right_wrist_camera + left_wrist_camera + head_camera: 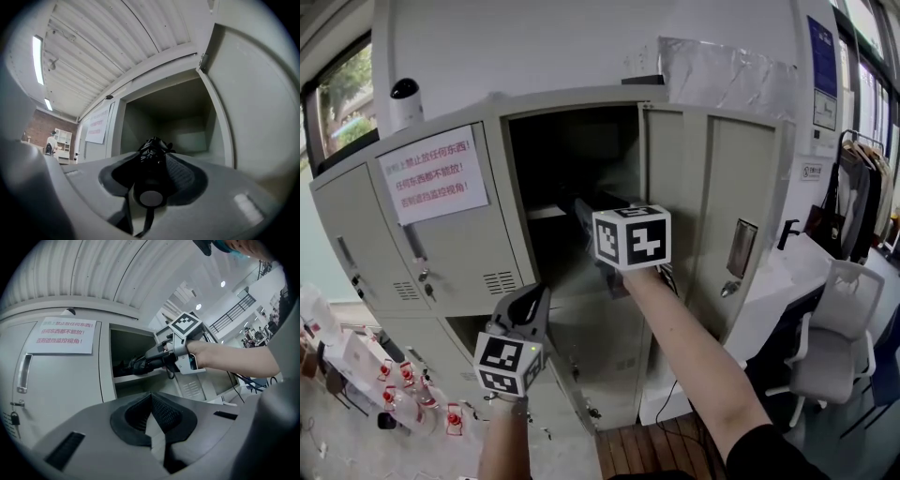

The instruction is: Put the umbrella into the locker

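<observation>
Locker (581, 328) upper compt: umbrella (129, 365) front end just over inner shelf (133, 377); can't tell if touching.

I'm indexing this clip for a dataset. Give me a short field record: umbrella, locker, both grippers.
umbrella: black, folded, far end inside the open compartment
locker: grey metal, upper door swung open
right gripper: shut on the umbrella's handle end
left gripper: shut, empty, held low in front of the locker
notice: paper with red print on the neighbouring door
</observation>
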Demonstrator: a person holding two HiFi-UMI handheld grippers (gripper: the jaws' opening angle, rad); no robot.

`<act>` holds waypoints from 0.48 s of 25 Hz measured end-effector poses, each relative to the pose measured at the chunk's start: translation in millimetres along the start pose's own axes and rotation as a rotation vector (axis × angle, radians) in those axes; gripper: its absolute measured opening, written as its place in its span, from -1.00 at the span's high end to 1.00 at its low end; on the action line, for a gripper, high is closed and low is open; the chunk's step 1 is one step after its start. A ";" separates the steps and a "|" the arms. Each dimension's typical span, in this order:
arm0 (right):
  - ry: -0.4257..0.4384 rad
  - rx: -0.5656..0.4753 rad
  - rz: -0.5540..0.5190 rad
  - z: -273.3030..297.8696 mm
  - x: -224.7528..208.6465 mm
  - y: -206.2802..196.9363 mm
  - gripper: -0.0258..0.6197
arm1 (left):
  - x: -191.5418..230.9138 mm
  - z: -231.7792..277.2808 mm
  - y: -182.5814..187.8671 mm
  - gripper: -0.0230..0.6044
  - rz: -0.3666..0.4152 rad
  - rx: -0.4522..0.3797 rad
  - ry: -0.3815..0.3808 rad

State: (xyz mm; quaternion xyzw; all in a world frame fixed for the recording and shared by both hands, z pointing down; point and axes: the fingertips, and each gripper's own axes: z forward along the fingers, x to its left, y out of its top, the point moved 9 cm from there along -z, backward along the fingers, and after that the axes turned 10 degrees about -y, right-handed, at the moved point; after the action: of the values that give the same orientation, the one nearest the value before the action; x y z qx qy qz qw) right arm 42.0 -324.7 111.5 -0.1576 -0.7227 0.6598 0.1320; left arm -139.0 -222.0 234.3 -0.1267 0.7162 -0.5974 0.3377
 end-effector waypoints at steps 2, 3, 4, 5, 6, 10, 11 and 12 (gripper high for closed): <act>-0.009 -0.010 0.010 2.8 1.5 2.8 0.42 | -1.7 0.4 -0.6 0.90 0.001 0.005 -0.004; -0.014 -0.010 0.014 4.6 1.8 4.2 0.42 | -2.2 0.4 -0.8 0.90 0.000 0.008 -0.004; -0.020 -0.008 0.018 7.1 1.9 5.3 0.43 | -2.5 0.4 -1.1 0.90 -0.001 0.010 -0.005; -0.027 -0.003 0.021 10.1 2.1 5.9 0.43 | -2.8 0.1 -1.4 0.90 -0.002 0.012 -0.005; -0.032 0.002 0.022 13.6 2.8 6.4 0.43 | -3.2 -0.4 -1.9 0.90 -0.001 0.014 -0.004; -0.041 0.018 -0.008 30.9 9.2 7.4 0.43 | -4.2 -2.5 -4.9 0.90 0.006 0.031 0.000; -0.043 0.025 -0.015 36.4 10.5 7.3 0.43 | -3.6 -2.9 -5.4 0.90 0.006 0.033 0.002; -0.044 0.033 -0.018 42.1 11.3 7.0 0.43 | -2.8 -3.5 -5.5 0.90 0.001 0.034 0.006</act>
State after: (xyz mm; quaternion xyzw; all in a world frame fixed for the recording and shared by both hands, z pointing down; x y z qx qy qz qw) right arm 15.3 -358.0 100.4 -0.1341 -0.7157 0.6740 0.1245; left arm -140.4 -219.1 240.6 -0.1190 0.7071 -0.6096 0.3380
